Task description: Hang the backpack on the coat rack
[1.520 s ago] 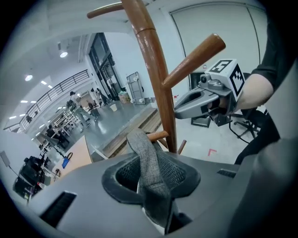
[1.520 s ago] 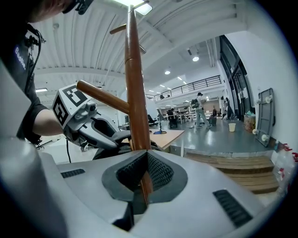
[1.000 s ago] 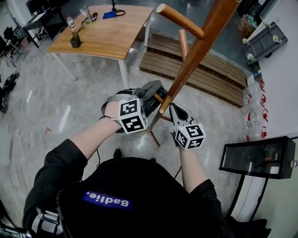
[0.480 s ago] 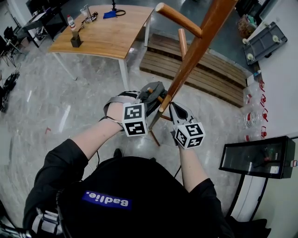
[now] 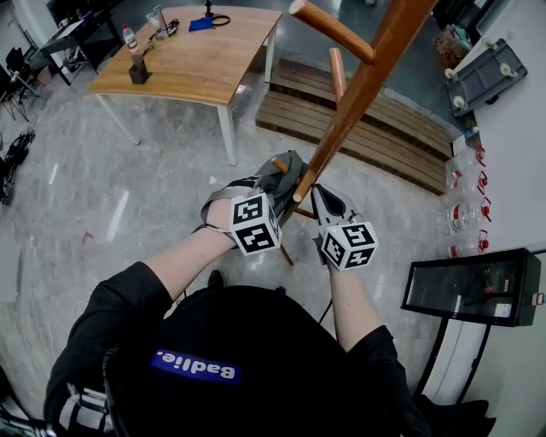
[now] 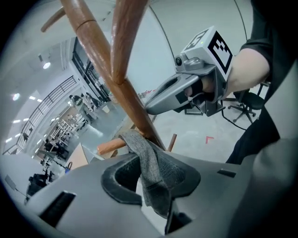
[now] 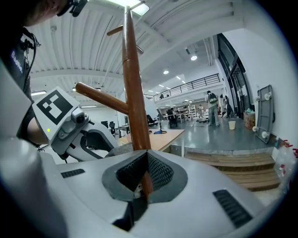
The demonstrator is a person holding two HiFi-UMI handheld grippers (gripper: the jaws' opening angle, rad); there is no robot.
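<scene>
The brown wooden coat rack pole [image 5: 358,85] slants down from the top right, with pegs [image 5: 328,26] branching off. My right gripper [image 5: 316,196] is shut on the pole low down, and the right gripper view shows the pole [image 7: 134,102] pinched between its pads. My left gripper [image 5: 275,186] is just left of the pole, shut on a grey strap [image 6: 148,160] of the backpack. The strap drapes against the pole beside a short lower peg [image 6: 111,147]. In the head view only a grey bit of the backpack [image 5: 288,165] shows behind the grippers.
A wooden table [image 5: 192,64] with small items stands at the far left. Wooden steps [image 5: 384,132] lie behind the rack. A dark glass-fronted cabinet [image 5: 473,290] is at the right, bottles [image 5: 465,218] next to it. The floor is grey tile.
My left gripper has moved right and a little down, closer to the pole, carrying the grey strap with it. The right gripper has stayed on the pole.
</scene>
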